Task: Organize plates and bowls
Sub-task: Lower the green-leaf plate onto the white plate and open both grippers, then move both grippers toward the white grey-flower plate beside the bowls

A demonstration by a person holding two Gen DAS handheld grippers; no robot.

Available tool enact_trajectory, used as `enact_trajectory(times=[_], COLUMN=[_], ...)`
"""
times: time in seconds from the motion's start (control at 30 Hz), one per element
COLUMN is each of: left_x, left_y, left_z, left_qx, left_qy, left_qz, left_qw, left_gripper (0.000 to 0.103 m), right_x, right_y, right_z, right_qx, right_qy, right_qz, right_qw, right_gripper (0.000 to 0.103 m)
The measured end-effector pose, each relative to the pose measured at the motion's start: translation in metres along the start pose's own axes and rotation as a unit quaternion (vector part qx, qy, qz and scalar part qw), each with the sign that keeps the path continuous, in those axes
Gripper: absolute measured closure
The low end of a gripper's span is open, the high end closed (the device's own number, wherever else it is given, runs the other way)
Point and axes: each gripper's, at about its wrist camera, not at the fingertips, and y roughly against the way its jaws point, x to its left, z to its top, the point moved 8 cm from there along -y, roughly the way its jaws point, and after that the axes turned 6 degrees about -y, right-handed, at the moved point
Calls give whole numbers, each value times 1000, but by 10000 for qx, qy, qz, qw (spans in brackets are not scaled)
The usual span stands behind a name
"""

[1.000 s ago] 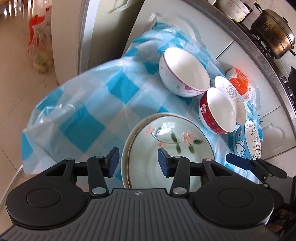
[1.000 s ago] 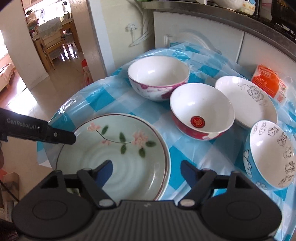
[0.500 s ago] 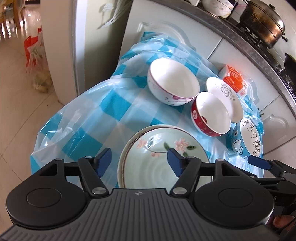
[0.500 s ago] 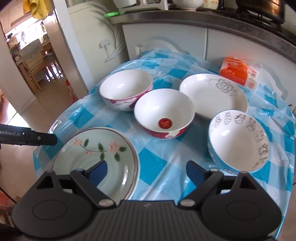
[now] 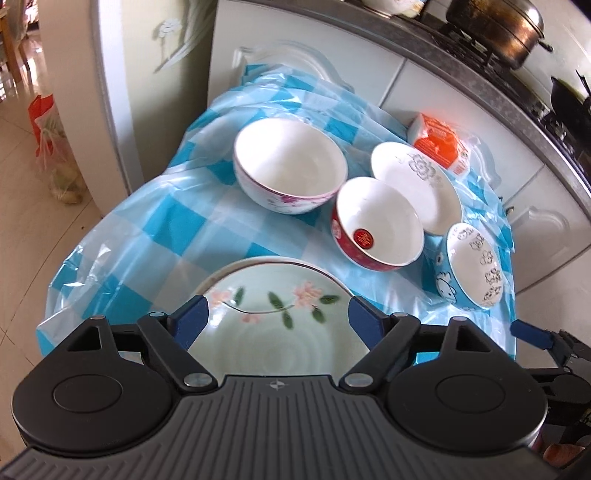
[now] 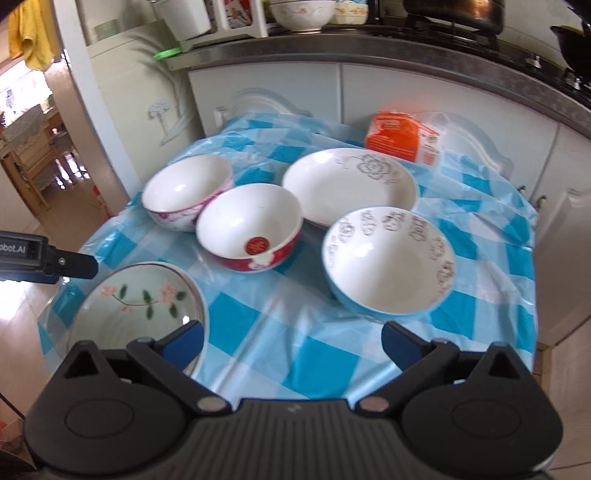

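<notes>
A green flowered plate (image 5: 273, 332) (image 6: 136, 306) lies at the table's near left. Behind it stand a pink-patterned white bowl (image 5: 290, 170) (image 6: 184, 192), a red bowl (image 5: 376, 221) (image 6: 251, 225), a white plate with a grey flower (image 5: 417, 184) (image 6: 351, 184) and a blue cartoon bowl (image 5: 472, 266) (image 6: 388, 266). My left gripper (image 5: 279, 321) is open and empty above the green plate. My right gripper (image 6: 291, 341) is open and empty above the cloth, in front of the blue bowl.
The table wears a blue-checked plastic cloth (image 6: 288, 332). An orange packet (image 6: 402, 136) lies at the back by white cabinets (image 6: 443, 88). A pot (image 5: 495, 26) sits on the stove above. The floor drops away to the left.
Both grippers pulled back and up from the table, so more dishes show. The left gripper's jaws opened wider. The right gripper swung right, from over the green plate toward the blue bowl.
</notes>
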Motion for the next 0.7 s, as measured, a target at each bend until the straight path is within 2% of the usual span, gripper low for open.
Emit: enact_trajectory(times=[0.23, 0.33, 0.43, 0.53, 0.7], left_x=[-31, -40, -45, -50, -59], left_y=[-1, 0, 2, -1, -7], left_z=[-1, 2, 6, 9, 15], left_qx=[10, -147, -326, -304, -352], left_qy=[-93, 0, 228, 392, 409], left_qz=[-194, -192, -211, -242, -215], left_qw=[9998, 9997, 9990, 9985, 9983], left_gripper=[0, 0, 0, 0, 0], right_x=[-43, -64, -81, -98, -116], right_y=[14, 15, 20, 25, 30], right_z=[-3, -6, -9, -15, -29], right_qx=[-61, 172, 254, 316, 99], right_qy=[-333, -510, -669, -867, -724], right_qz=[-490, -870, -903, -973, -1043], right_qw=[9982, 9948, 9933, 9910, 9919], right_gripper=[1, 1, 1, 1, 1])
